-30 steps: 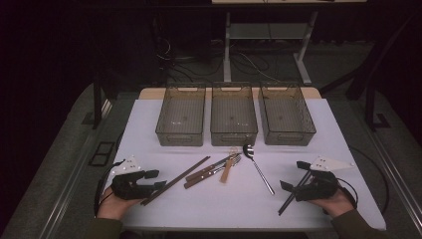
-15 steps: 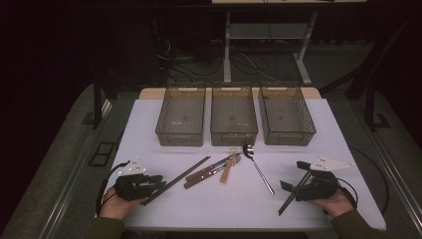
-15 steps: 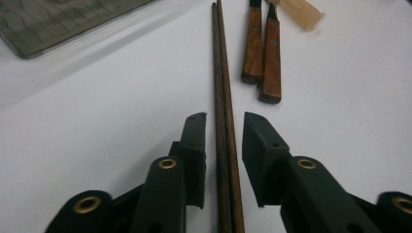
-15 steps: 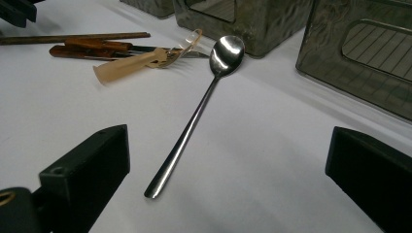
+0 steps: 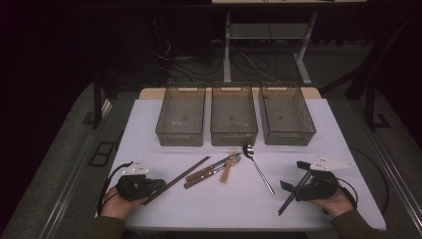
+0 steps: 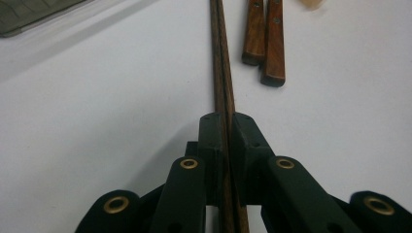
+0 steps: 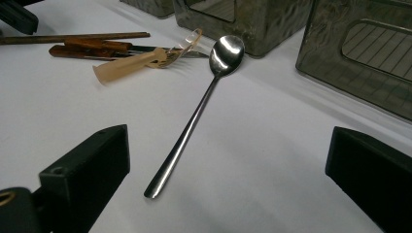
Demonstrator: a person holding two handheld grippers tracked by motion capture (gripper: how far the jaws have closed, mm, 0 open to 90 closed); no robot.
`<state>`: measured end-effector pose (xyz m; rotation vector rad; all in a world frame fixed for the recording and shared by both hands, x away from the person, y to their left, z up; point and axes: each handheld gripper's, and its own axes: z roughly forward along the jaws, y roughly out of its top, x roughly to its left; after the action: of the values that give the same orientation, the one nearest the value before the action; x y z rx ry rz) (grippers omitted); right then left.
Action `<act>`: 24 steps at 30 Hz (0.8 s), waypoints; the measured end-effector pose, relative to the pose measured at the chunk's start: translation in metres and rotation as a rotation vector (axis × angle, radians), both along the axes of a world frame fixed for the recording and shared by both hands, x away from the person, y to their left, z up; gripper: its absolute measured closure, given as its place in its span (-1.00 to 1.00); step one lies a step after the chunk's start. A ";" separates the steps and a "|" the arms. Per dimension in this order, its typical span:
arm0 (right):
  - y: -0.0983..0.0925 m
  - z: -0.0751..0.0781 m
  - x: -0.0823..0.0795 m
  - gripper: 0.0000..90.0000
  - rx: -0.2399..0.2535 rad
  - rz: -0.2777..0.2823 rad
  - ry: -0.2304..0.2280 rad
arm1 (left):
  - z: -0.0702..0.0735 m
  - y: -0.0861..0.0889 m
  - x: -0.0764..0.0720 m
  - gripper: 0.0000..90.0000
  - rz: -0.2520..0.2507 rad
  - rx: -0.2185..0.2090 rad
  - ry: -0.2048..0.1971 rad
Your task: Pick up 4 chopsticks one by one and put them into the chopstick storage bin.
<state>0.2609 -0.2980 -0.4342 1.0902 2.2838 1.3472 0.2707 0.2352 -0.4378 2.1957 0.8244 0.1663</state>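
A pair of brown wooden chopsticks [image 5: 179,178] [image 6: 221,63] lies slantwise on the white table [image 5: 149,129]. My left gripper [image 5: 158,184] [image 6: 226,121] at the front left has just been closing, and its jaws are now shut on the near end of the chopsticks, which run straight out between the pads. At the front right, my right gripper [image 5: 293,175] [image 7: 227,160] rests open with nothing between its jaws. A steel spoon [image 5: 259,169] [image 7: 194,116] lies just ahead of it, handle toward the jaws.
Two wood-handled utensils [image 5: 209,172] [image 6: 265,39] and a pale plastic fork [image 5: 228,172] [image 7: 131,63] lie mid-table beside the chopsticks. Three mesh baskets [image 5: 180,137] [image 5: 234,137] [image 5: 288,135] stand in a row behind. A thin dark stick [image 5: 286,204] lies by the right gripper.
The left gripper's jaws have closed onto the chopsticks' near end. The right gripper and the cutlery have stayed where they were.
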 end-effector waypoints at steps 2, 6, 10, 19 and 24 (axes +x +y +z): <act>0.000 0.000 0.000 -0.95 0.000 0.000 0.001 | 0.000 0.000 0.000 0.85 0.000 0.001 0.003; 0.000 0.000 0.000 -0.95 -0.001 0.000 0.001 | -0.001 0.000 0.001 0.85 -0.005 0.007 0.005; 0.000 0.000 0.000 -0.95 -0.001 0.000 0.001 | -0.002 -0.001 0.001 0.85 -0.006 0.012 0.006; 0.000 0.000 0.000 -0.95 -0.001 0.000 0.002 | -0.005 0.000 0.002 0.82 -0.008 0.031 0.019; 0.000 0.000 0.000 -0.95 -0.001 0.001 0.001 | -0.005 -0.001 0.002 0.81 -0.006 0.055 0.013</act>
<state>0.2609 -0.2979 -0.4342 1.0906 2.2856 1.3459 0.2723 0.2347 -0.4425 2.2529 0.8291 0.1735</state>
